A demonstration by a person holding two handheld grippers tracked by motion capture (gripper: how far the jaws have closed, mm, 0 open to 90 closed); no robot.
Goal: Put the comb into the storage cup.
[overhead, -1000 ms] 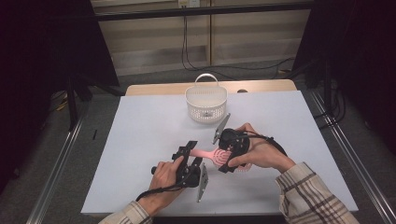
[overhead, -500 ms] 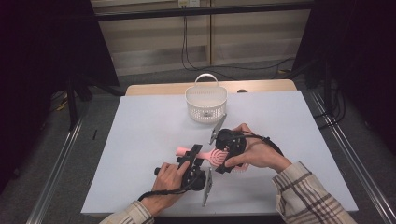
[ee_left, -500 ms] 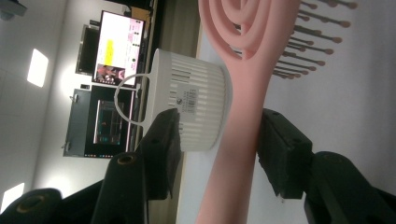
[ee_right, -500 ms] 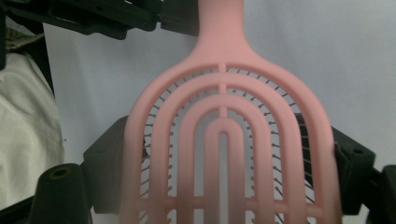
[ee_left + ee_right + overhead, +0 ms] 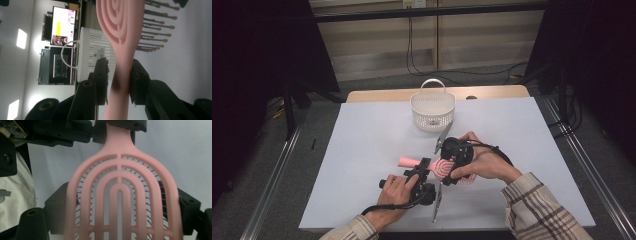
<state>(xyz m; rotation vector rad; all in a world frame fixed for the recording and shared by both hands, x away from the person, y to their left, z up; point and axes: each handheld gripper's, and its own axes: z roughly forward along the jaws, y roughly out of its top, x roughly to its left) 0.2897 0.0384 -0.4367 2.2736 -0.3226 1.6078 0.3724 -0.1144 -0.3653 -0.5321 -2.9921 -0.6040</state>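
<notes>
A pink hairbrush (image 5: 439, 167) with a ringed head hangs just above the white table sheet (image 5: 362, 150), near the front middle. My right gripper (image 5: 451, 172) is shut on the brush head (image 5: 120, 195), one jaw on each side edge. My left gripper (image 5: 424, 166) has just been closing, and its pads now press on both sides of the handle (image 5: 121, 82). In the left gripper view the bristles point right, away from the basket. The brush handle's free end (image 5: 406, 162) sticks out to the left.
A white slotted basket (image 5: 432, 107) with a hoop handle stands at the back middle of the table, also seen behind the brush (image 5: 92, 55). Dark floor and metal rails flank the table. A lit monitor (image 5: 62, 26) is far behind.
My left gripper has shifted right and forward onto the brush handle and its jaws have closed around it. The right hand and the brush head have stayed put.
</notes>
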